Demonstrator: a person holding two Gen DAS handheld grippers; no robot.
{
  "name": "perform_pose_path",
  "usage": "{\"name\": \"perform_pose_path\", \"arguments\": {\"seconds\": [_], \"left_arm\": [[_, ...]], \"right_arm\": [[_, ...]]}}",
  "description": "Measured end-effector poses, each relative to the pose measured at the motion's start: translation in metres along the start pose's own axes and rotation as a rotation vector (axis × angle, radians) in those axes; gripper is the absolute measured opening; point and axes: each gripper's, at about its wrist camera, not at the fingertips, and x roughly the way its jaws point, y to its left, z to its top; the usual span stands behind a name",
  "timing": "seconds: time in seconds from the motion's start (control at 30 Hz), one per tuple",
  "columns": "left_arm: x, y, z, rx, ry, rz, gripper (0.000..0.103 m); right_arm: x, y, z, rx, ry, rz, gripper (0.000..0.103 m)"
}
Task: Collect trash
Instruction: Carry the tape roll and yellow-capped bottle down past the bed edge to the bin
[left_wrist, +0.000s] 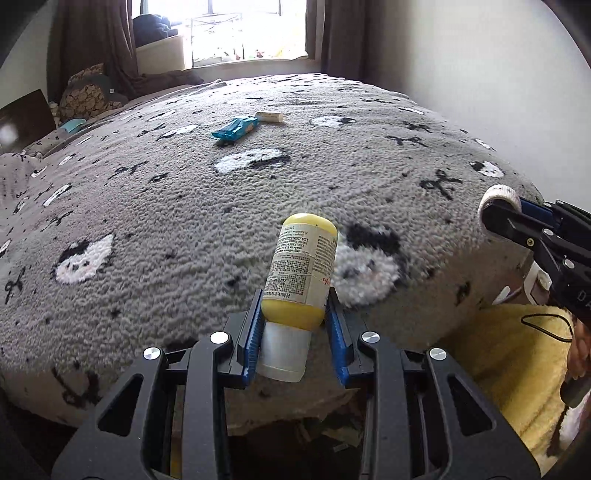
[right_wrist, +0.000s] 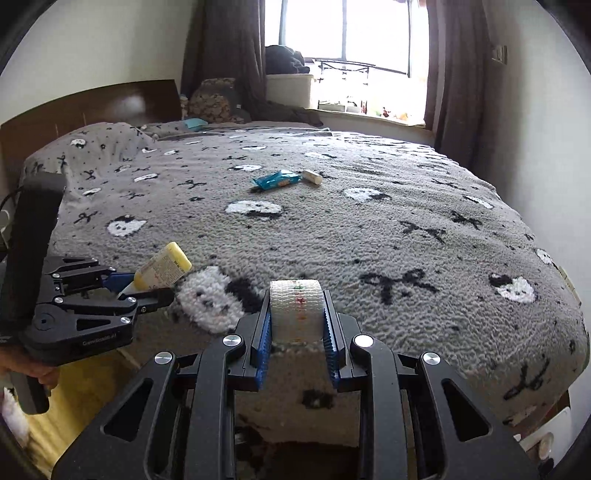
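left wrist: low at bed (left_wrist: 184, 221) foot, facing window (left_wrist: 251, 29) | right wrist: same, alongside | shared: bed, window, blue wrapper (left_wrist: 235, 128)

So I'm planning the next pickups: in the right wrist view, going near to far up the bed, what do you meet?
Tape roll in the right gripper → blue wrapper → window.

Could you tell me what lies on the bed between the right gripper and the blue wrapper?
Only bare blanket, seen in the right wrist view.
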Motion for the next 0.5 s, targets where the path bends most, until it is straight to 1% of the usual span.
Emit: {"name": "perform_pose_path", "arguments": {"seconds": [0.13, 0.23, 0.37, 0.5], "left_arm": [[-0.019, -0.009, -0.028, 0.014, -0.009, -0.011, 0.030], [-0.024, -0.012, -0.047, 0.004, 0.005, -0.030, 0.030], [-0.024, -0.015, -0.071, -0.023, 0.041, -0.070, 0.030], [-0.015, -0.018, -0.098, -0.035, 0.103, -0.078, 0.030]], "right_arm": [[-0.015, 0.008, -0.027, -0.005, 0.020, 0.009, 0.025], [-0.015, 0.012, -0.050, -0.002, 0.065, 0.014, 0.025], [-0.009, 0.017, -0.076, 0.012, 0.142, 0.031, 0.025], [0.004, 0.021, -0.103, 0.021, 0.235, 0.053, 0.025]]}}
